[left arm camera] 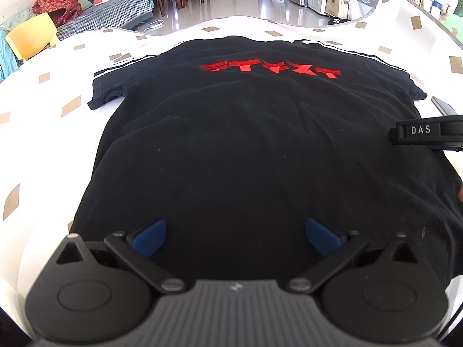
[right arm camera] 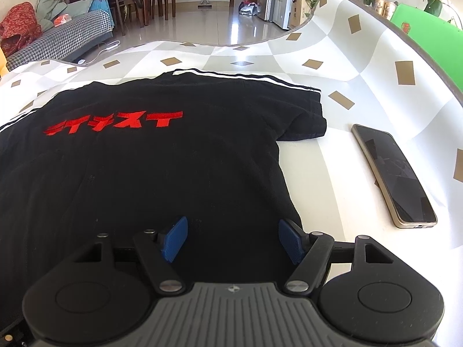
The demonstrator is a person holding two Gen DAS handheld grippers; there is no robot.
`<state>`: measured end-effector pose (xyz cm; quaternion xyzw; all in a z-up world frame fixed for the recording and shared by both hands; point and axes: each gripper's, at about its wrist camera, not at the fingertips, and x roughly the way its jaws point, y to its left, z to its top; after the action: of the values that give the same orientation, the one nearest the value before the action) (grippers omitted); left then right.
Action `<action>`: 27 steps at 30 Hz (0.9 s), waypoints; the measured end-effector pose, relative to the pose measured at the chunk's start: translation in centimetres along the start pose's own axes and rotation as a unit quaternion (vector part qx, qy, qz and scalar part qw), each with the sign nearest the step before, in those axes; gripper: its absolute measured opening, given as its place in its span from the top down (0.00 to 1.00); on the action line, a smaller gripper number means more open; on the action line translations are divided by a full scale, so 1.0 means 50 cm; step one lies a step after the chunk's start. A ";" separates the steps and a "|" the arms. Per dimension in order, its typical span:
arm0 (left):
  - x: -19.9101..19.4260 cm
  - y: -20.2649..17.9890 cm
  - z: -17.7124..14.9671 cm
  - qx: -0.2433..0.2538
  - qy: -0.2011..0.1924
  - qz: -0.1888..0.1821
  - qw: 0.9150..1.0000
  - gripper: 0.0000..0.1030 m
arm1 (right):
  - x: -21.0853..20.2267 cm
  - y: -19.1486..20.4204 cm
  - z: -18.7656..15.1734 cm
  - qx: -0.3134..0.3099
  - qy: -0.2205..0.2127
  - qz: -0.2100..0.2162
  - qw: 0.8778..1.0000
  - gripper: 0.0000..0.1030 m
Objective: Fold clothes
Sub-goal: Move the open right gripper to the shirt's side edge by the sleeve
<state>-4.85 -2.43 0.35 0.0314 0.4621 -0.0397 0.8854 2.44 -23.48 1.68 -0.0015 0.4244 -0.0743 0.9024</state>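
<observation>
Both grippers — left gripper (left arm camera: 235,238), right gripper (right arm camera: 233,240) — wide, empty.

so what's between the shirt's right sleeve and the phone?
Nothing: right wrist view shows only bare table cover between the black T-shirt sleeve and the phone.

I read "DAS" in white on the right gripper (left arm camera: 425,134); red stylised characters across the black T-shirt (left arm camera: 246,144) stay unreadable to me.
</observation>
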 end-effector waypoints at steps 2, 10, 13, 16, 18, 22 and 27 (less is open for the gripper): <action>0.000 -0.001 0.000 -0.001 0.002 0.000 1.000 0.00 | 0.000 0.000 0.002 0.000 0.005 0.001 1.000 0.33; 0.000 -0.005 0.008 -0.009 0.022 0.007 1.000 0.00 | 0.004 -0.004 0.020 -0.018 0.041 0.016 0.999 0.31; 0.001 -0.008 0.013 -0.013 0.031 0.011 0.999 0.00 | 0.006 -0.008 0.027 -0.029 0.055 0.027 0.998 0.31; 0.001 -0.011 0.019 -0.017 0.041 0.015 0.999 0.00 | 0.011 -0.009 0.038 -0.035 0.071 0.033 0.996 0.32; 0.004 -0.012 0.028 -0.023 0.049 0.018 0.998 0.00 | 0.014 -0.010 0.050 -0.037 0.083 0.042 0.995 0.32; 0.008 -0.013 0.049 -0.024 0.056 0.031 0.998 0.00 | 0.015 -0.027 0.085 -0.010 0.089 0.074 0.993 0.33; 0.011 -0.024 0.090 0.006 0.038 0.051 0.998 0.00 | 0.017 -0.040 0.129 -0.013 0.055 0.091 0.994 0.34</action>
<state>-0.96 -4.04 2.45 0.0616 0.4932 0.0045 0.8677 7.63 -25.97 5.28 0.0295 0.4723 0.0132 0.8808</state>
